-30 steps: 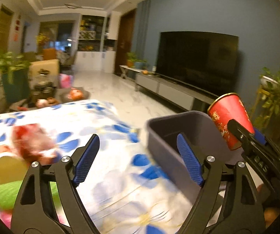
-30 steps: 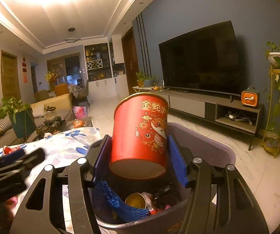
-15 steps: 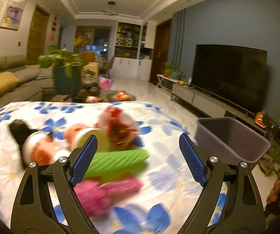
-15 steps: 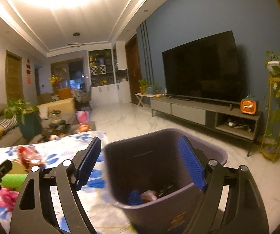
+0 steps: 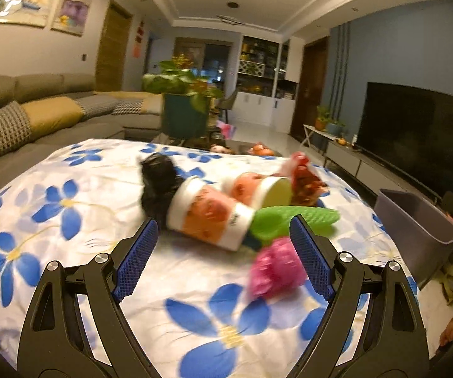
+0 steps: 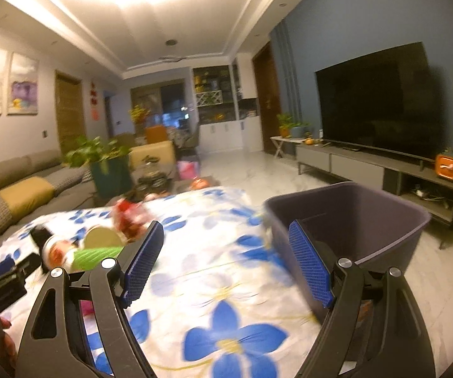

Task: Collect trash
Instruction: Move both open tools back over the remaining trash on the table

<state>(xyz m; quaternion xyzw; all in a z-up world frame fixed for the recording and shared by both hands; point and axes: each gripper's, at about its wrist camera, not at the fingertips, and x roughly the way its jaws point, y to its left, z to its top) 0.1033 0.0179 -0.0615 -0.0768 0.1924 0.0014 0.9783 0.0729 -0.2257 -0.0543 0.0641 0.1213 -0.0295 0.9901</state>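
Observation:
Trash lies in a cluster on the flowered tablecloth (image 5: 68, 189): a white-and-orange paper cup (image 5: 209, 214) on its side, a second cup (image 5: 264, 189) behind it, a black bag (image 5: 158, 186), a green foam net (image 5: 292, 220), a pink foam net (image 5: 275, 271) and a red wrapper (image 5: 305, 176). My left gripper (image 5: 223, 256) is open and empty, just short of the cup and nets. My right gripper (image 6: 226, 261) is open and empty over the cloth, beside the grey bin (image 6: 368, 217). The bin also shows in the left wrist view (image 5: 415, 220).
A sofa (image 5: 37, 116) with cushions runs along the left. A potted plant (image 5: 185, 107) stands behind the table. A TV (image 6: 374, 100) on a low cabinet (image 6: 368, 167) lines the right wall. The left gripper's body (image 6: 2, 280) shows at the right view's left edge.
My right gripper dropped the red paper cup into the bin, opened and pulled back left of it. My left gripper swung left from the bin toward the trash cluster and moved closer.

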